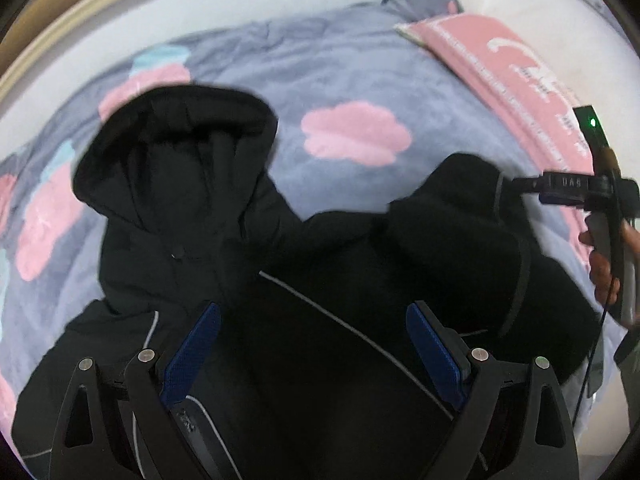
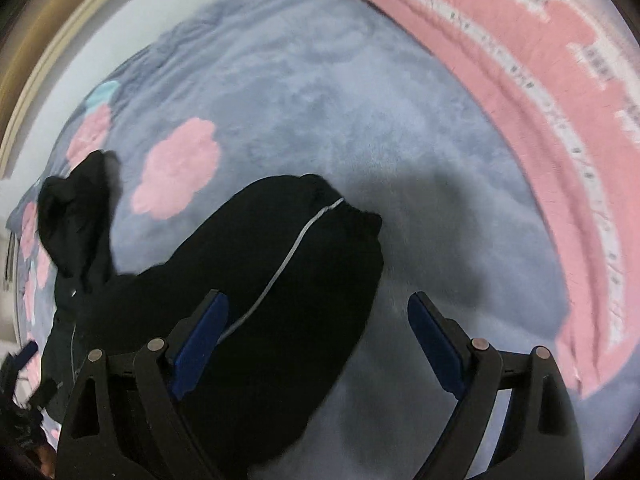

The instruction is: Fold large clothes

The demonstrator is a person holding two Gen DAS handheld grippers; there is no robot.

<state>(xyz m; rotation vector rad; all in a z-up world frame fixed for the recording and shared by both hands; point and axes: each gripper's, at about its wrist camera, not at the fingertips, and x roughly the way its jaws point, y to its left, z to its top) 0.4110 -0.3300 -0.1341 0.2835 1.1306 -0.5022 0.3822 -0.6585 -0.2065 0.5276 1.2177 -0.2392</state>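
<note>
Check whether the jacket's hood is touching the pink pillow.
Apart. In the left wrist view the hood lies left on the blanket, with a wide stretch of bare blanket between it and the pink pillow.

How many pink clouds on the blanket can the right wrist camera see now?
3: one left of the black hooded jacket's sleeve, one farther left, one at the left edge; the jacket may hide others.

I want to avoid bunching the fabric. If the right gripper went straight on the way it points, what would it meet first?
Probably the black jacket's sleeve: it lies under the open right gripper, toward its left side. Beyond is blue blanket. Depth is uncertain.
</note>
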